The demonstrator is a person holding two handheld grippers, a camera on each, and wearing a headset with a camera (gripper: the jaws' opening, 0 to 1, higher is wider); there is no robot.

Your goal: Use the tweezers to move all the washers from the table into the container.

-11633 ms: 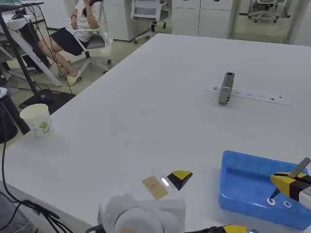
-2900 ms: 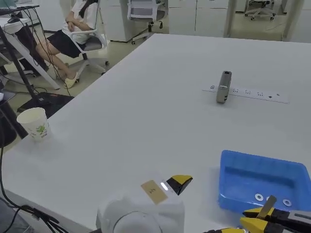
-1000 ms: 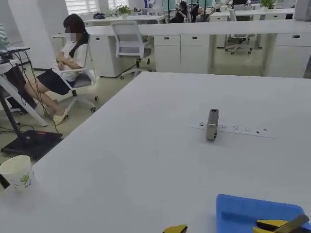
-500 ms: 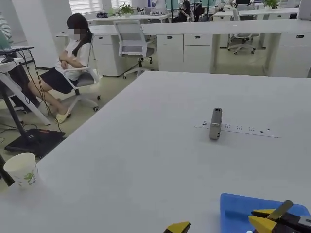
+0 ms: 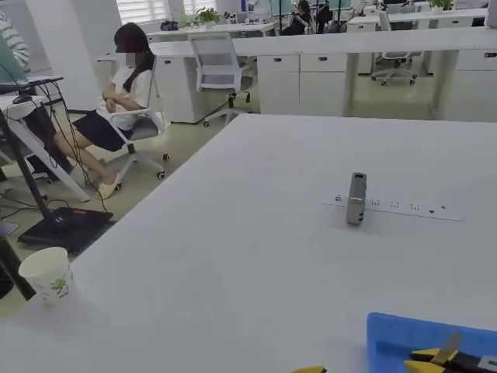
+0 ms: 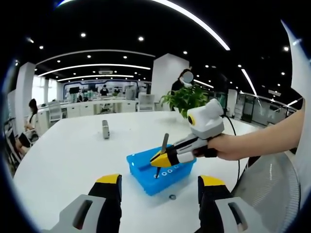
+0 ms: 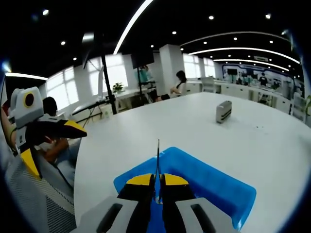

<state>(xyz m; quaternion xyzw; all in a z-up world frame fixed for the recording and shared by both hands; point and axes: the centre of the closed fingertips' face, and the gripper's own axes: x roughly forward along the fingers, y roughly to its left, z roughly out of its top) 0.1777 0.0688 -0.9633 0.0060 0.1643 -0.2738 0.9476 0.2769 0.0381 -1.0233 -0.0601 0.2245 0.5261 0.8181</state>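
Desks (image 5: 326,47) and a seated person (image 5: 124,89) sit along the top of the head view, behind the big white table (image 5: 233,256). On the table I see a paper cup (image 5: 48,273) at the lower left. A grey box (image 5: 356,198) stands at one end of a white power strip (image 5: 408,208) at the middle right. The blue container (image 5: 396,342) is in the bottom right corner. My right gripper (image 5: 419,360) pokes in there, with the tweezers (image 5: 448,349) sticking up from it.

In the left gripper view, my left gripper (image 6: 160,180) is at the bottom. Its two yellow-tipped fingers are spread wide, with nothing between them. Past them, in the middle of the frame, the container sits on the table with a few washers (image 6: 167,172) inside. One loose washer (image 6: 172,197) lies on the table just in front of the container, low in the middle. The right gripper comes in from the right, held by a hand (image 6: 231,145), and the tweezers point down into the container.

In the right gripper view, the two fingers are pressed together on the tweezers. The thin tip stands up in the middle, over the blue container. I cannot tell if the tip holds anything. The left gripper shows at the left edge.
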